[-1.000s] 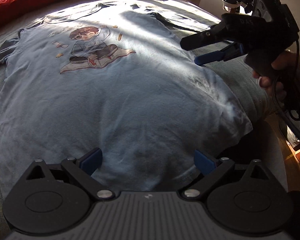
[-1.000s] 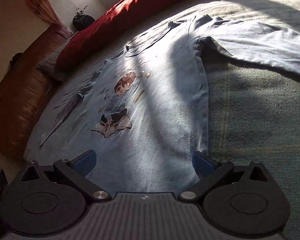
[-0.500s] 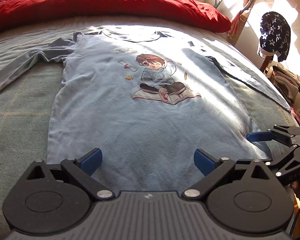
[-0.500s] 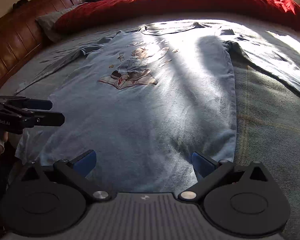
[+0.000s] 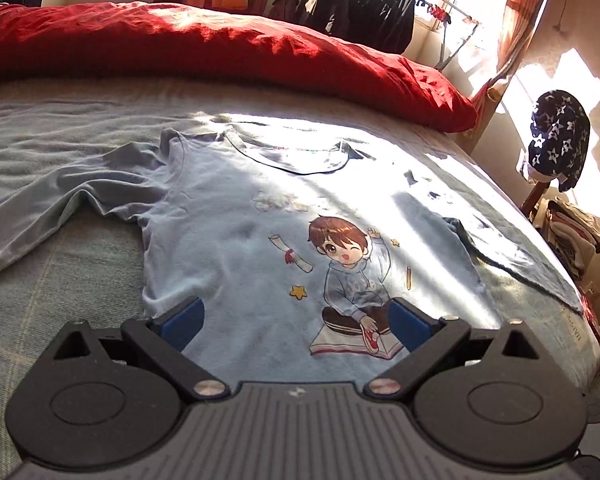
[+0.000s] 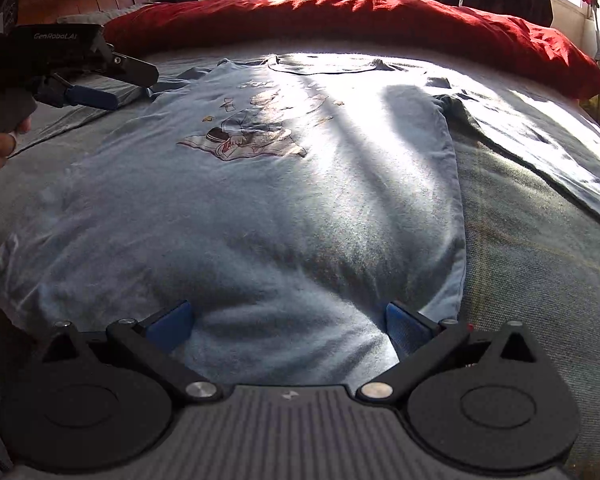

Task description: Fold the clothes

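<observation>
Left gripper (image 5: 296, 322) (open) over shirt (image 5: 236, 264).

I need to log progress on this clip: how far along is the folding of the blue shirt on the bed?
Done: the light blue shirt lies spread flat, print up, on the bed, both long sleeves out to the sides. In hand: nothing; the left tongs and right tongs are open above the cloth, gripping none of it. Left: every fold, since no sleeve or hem is turned over.

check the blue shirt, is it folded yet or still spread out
Spread out: the blue shirt lies flat on the bed, both sleeves out, no fold made.
</observation>
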A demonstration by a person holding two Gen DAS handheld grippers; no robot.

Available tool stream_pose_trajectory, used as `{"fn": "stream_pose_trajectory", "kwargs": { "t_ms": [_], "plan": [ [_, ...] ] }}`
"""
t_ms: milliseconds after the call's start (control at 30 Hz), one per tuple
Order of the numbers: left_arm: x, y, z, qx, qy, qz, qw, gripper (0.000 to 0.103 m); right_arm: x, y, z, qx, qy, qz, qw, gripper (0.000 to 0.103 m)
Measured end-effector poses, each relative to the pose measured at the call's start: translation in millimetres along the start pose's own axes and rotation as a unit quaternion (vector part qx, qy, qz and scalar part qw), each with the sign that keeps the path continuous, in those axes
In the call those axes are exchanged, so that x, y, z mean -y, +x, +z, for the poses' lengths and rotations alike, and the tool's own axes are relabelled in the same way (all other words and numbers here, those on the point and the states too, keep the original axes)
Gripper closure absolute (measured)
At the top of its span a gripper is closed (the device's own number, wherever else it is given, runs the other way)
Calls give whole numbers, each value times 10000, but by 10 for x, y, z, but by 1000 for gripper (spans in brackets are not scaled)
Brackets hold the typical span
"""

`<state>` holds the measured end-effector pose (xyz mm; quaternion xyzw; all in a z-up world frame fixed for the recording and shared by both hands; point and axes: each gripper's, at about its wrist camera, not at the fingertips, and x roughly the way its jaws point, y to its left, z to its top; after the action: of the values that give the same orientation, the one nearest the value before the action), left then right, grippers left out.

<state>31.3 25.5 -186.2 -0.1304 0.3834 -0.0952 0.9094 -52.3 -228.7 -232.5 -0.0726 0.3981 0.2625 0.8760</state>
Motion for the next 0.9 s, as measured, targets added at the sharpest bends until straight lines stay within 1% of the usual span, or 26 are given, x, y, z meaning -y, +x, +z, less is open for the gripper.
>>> {"fn": "stream_pose_trajectory", "kwargs": {
  "t_ms": [67,267,333,433,467,533,667,733,800,833,900],
  "plan": [
    [-107,168,-10,-124,-150,29,9998,5,0,-10,3,-18,-7,18,10000,0],
    [-279,41,35,-76,-118,132,9998,6,-1,-88,34,-71,47,9,10000,0],
    [-335,-6,51,-57,-104,167,9998,6,29,-131,52,-47,191,118,9997,0],
    [-420,-77,74,-27,-83,219,9997,6,39,-189,150,109,293,258,9992,0],
    [-412,-60,158,-6,-63,187,9998,6,27,-205,204,178,278,313,9990,0],
    [-380,64,362,13,-71,21,10000,5,-10,-233,304,369,215,421,9982,0],
    [-333,425,565,-133,-201,-248,9994,5,-57,-211,433,542,212,554,9968,0],
    [-338,635,578,-272,-295,-225,9989,5,-41,-166,462,522,302,613,9963,0],
    [-373,761,548,-409,-338,-113,9985,5,-18,-126,448,428,355,595,9967,0],
    [-410,786,511,-428,-366,-43,9984,5,-4,-106,438,379,379,581,9969,0],
    [-515,737,426,-375,-413,-50,9984,5,29,-84,403,318,426,532,9972,0]
  ]
}}
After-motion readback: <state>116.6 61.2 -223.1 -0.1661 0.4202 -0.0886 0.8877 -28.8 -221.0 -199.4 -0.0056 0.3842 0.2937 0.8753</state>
